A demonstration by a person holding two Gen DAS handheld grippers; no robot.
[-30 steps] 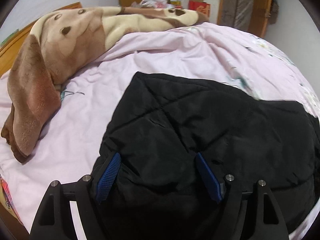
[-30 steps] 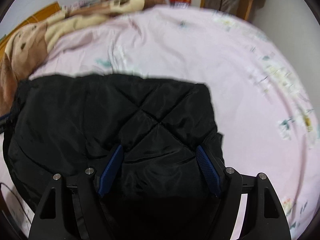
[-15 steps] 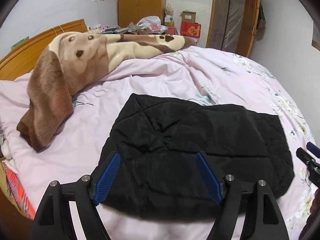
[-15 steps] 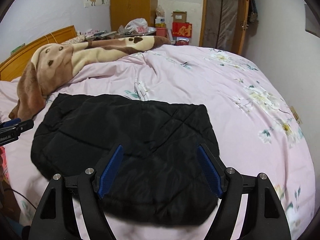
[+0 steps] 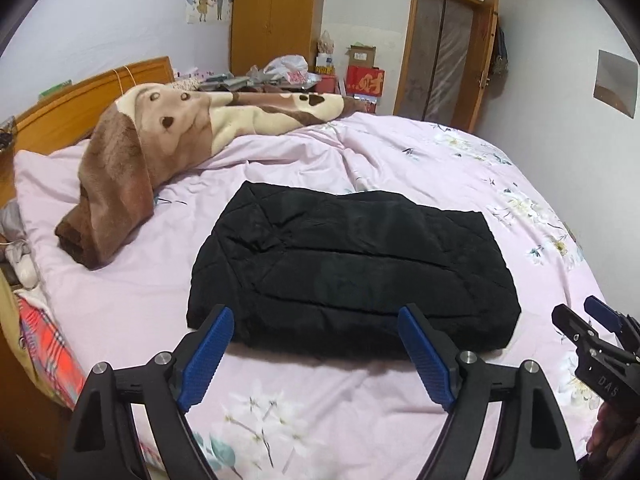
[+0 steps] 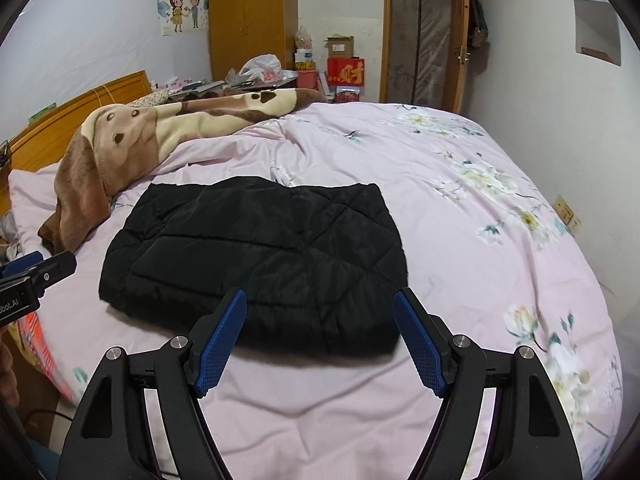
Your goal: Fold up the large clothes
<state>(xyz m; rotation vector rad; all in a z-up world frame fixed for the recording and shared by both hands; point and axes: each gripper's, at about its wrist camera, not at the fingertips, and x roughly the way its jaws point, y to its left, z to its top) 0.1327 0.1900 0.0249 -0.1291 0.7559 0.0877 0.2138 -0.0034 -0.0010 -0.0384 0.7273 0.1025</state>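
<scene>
jacket (image 5: 352,276): on bed (image 5: 400,152), ahead of both claws
blanket (image 5: 160,140): left of jacket, farther back

Pink floral duvet (image 6: 460,220) covers bed, creased toward far end. Brown-and-cream plush blanket (image 5: 160,148) with bear-face print heaped along left side, against wooden headboard (image 5: 80,100). Pink pillow (image 5: 44,176) under blanket's near end. Wooden wardrobe (image 6: 252,16) at back wall, cartoon couple poster (image 6: 184,6) beside it. Red box (image 6: 346,72) and white plastic bag (image 6: 262,68) on cluttered surface behind bed. Wood-framed door (image 6: 420,32) at back right.
</scene>
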